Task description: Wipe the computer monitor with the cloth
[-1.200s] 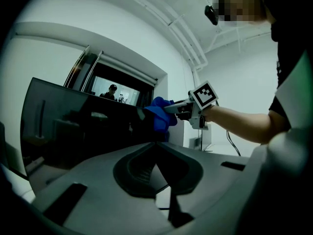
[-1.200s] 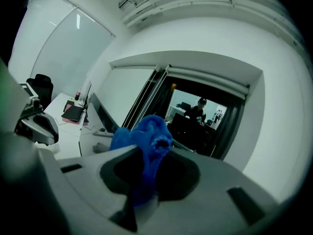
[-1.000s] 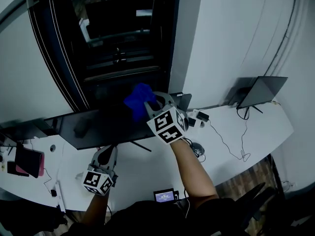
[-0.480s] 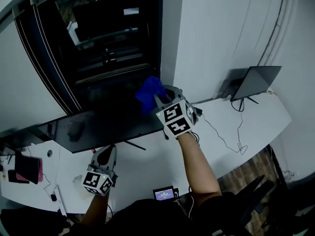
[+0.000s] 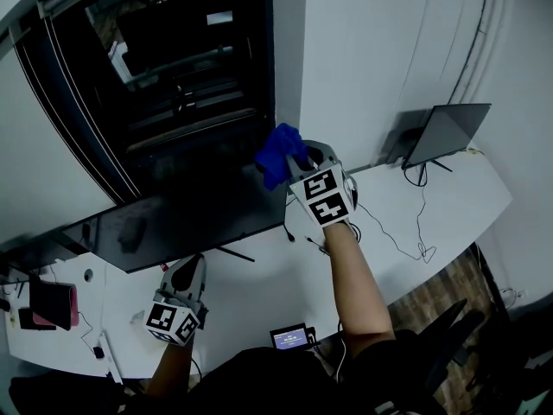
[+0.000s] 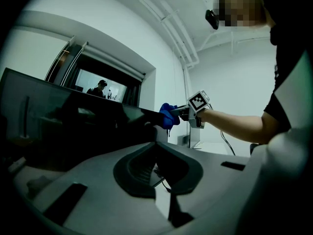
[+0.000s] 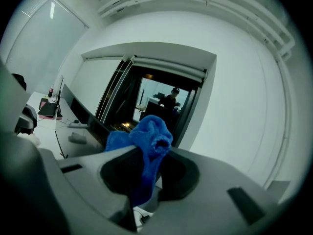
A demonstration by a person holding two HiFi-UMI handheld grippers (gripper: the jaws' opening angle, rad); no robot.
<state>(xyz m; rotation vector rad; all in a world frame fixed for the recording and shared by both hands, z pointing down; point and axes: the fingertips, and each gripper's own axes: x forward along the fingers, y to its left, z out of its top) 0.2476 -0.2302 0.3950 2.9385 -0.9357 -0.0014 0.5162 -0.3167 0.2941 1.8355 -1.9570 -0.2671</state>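
Observation:
The wide dark monitor (image 5: 190, 219) stands on the white desk (image 5: 259, 292). Its screen also shows in the left gripper view (image 6: 73, 121). My right gripper (image 5: 292, 164) is shut on a bunched blue cloth (image 5: 278, 154), held at the monitor's upper right corner. From the right gripper view the cloth (image 7: 146, 141) bulges out between the jaws of that gripper (image 7: 151, 155). The left gripper view shows the cloth (image 6: 168, 116) against the monitor's far end. My left gripper (image 5: 192, 268) rests low in front of the monitor's foot, its jaws shut on nothing (image 6: 156, 146).
A second dark screen (image 5: 445, 135) stands at the desk's back right, with cables (image 5: 393, 240) trailing from it. A small lit device (image 5: 288, 340) lies at the front edge and a red item (image 5: 43, 301) at far left. A dark glass opening (image 5: 190, 76) fills the wall behind.
My right gripper has carried the blue cloth rightward along the monitor's top edge to its right corner. The left gripper has stayed put.

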